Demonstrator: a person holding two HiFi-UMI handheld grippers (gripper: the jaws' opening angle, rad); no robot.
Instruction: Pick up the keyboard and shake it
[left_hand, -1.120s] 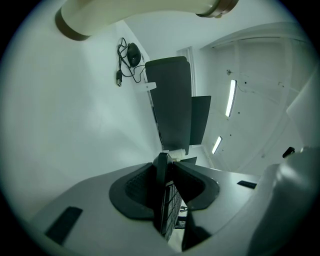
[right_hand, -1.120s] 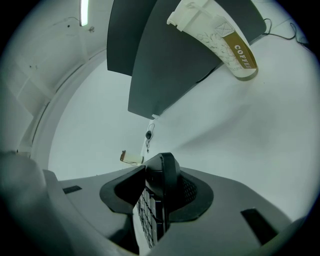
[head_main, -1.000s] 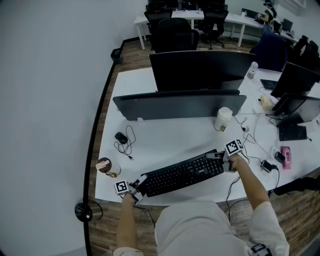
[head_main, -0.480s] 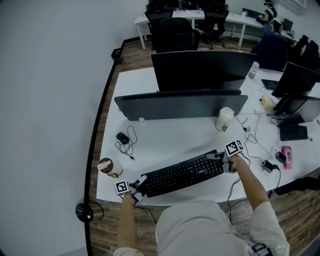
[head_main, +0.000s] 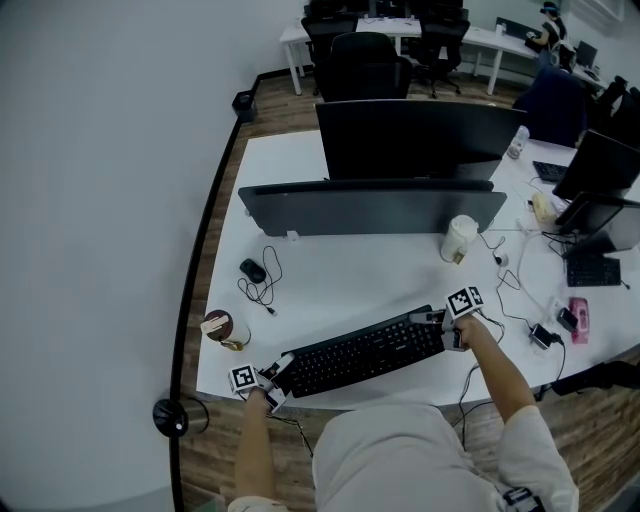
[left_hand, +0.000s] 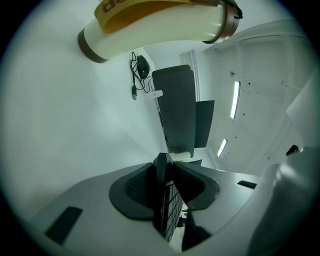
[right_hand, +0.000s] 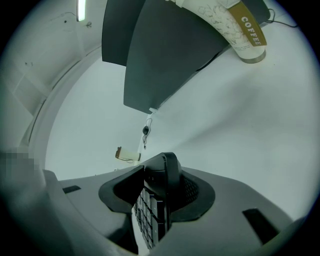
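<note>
Keyboard (head_main: 360, 352) sits slantwise near the front edge of the desk (head_main: 330, 280), each end swallowed by a gripper. You cannot tell whether it rests on the top or hangs just clear. Your forearms reach forward, spread wide. Your left gripper (head_main: 276, 369) is clamped on the left end. Your right gripper (head_main: 438, 326) grasps the right end, its jaws just now opening a little.

Office: white desks (head_main: 330, 270), monitors (head_main: 420, 140), swivel chairs (head_main: 365, 65) in bkgd.

Bare desktop (head_main: 350, 290) lies open between keyboard (head_main: 360, 352) and monitor (head_main: 370, 208), flanked by a corded mouse (head_main: 253, 270) and a coffee cup (head_main: 459, 238).
</note>
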